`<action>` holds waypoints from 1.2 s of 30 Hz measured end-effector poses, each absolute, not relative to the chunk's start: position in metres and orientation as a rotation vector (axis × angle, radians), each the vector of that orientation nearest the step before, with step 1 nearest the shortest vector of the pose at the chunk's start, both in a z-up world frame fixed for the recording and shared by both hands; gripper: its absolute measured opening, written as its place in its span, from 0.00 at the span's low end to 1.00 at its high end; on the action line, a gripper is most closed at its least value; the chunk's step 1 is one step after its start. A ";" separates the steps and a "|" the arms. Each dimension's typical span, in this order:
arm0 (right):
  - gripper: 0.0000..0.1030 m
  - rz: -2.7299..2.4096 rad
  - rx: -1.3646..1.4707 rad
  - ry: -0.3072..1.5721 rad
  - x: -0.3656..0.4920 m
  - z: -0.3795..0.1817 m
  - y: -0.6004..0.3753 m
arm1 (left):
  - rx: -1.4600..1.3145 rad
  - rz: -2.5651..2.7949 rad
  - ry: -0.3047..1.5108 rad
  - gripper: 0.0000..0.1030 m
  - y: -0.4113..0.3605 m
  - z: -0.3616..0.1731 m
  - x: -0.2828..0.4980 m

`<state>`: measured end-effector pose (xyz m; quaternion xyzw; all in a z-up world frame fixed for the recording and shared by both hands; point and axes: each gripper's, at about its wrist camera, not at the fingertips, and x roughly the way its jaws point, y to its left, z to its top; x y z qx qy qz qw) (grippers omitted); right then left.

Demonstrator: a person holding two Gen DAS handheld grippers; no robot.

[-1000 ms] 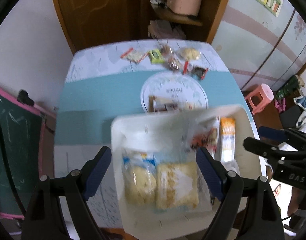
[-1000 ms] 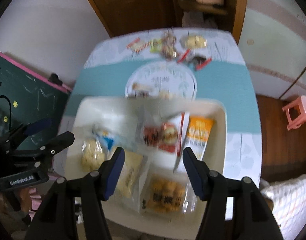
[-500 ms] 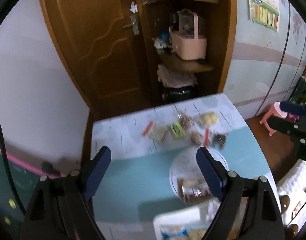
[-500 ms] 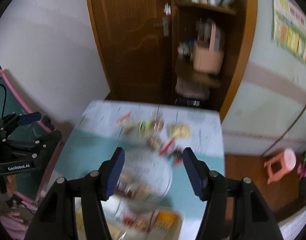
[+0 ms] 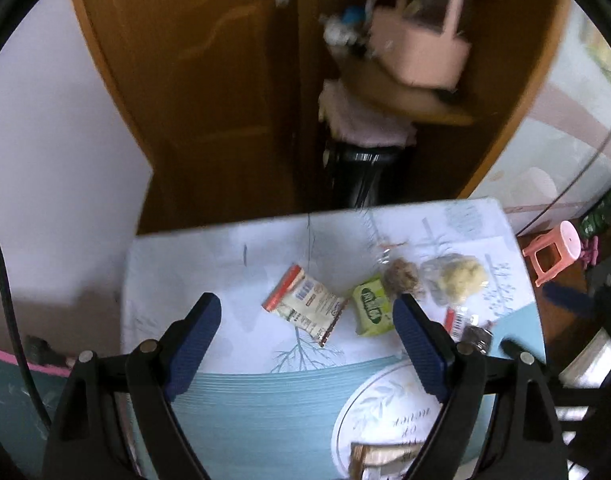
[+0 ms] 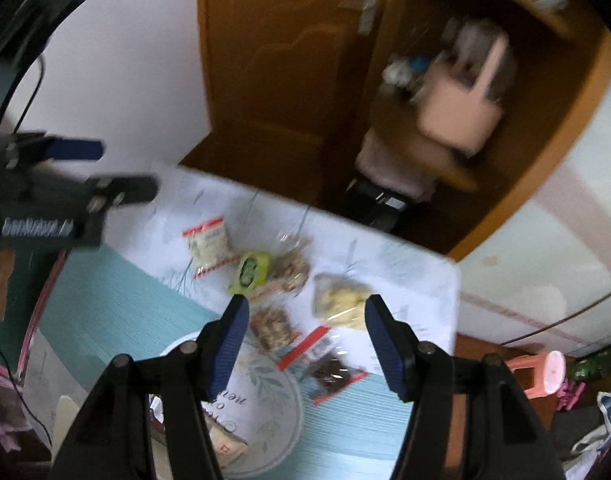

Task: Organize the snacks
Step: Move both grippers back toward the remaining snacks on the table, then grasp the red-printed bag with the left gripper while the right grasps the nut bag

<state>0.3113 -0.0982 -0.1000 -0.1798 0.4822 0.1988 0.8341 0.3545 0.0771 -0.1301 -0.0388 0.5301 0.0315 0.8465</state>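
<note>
The left gripper [image 5: 305,338] hangs above the tabletop [image 5: 209,268] with its blue-padded jaws spread wide and nothing between them. Just beyond its fingertips, between the two jaws in the left wrist view, lies a flat white snack packet with red ends [image 5: 304,304]. To the right of it, near the right finger, is a small green square packet [image 5: 371,306]. Further right are a clear bag with brown pieces [image 5: 401,276] and a clear bag with pale yellow pieces [image 5: 459,276], both on the white patterned part of the tabletop.

The right gripper [image 6: 307,342] is also wide open and empty. In the right wrist view, a dark snack packet with red edges [image 6: 329,368] lies just ahead, between its jaws and a little to the right of the middle. A clear bag of brown nuts [image 6: 271,326] lies close to the left finger. The pale yellow bag is just beyond the gap, toward the right finger.

A round white plate with a leaf pattern [image 6: 273,384] sits on the teal mat [image 6: 117,308], below the left finger of the right gripper. The image is blurred, so small details on the packets I cannot read.
</note>
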 end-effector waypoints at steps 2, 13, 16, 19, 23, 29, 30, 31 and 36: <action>0.59 0.447 -0.376 1.074 0.319 -0.131 -0.094 | -0.137 0.080 1.170 0.85 0.084 -0.159 0.368; 0.59 0.533 -0.289 1.232 0.339 -0.229 -0.083 | -0.349 0.187 1.321 0.84 0.104 -0.269 0.407; 0.59 0.546 -0.307 1.250 0.339 -0.242 -0.077 | -0.380 0.211 1.349 0.84 0.102 -0.287 0.411; 0.59 0.539 -0.322 1.255 0.339 -0.249 -0.072 | -0.393 0.240 1.360 0.84 0.100 -0.300 0.412; 0.59 0.518 -0.320 1.266 0.341 -0.257 -0.067 | -0.377 0.275 1.348 0.79 0.097 -0.303 0.410; 0.52 0.501 -0.271 1.262 0.344 -0.260 -0.067 | -0.344 0.268 1.331 0.50 0.098 -0.297 0.400; 0.52 0.498 -0.263 1.262 0.344 -0.259 -0.068 | -0.353 0.256 1.328 0.46 0.100 -0.296 0.396; 0.50 0.495 -0.253 1.263 0.344 -0.259 -0.070 | -0.359 0.248 1.328 0.45 0.101 -0.295 0.394; 0.47 0.499 -0.218 1.284 0.342 -0.258 -0.079 | -0.345 0.215 1.332 0.44 0.102 -0.292 0.375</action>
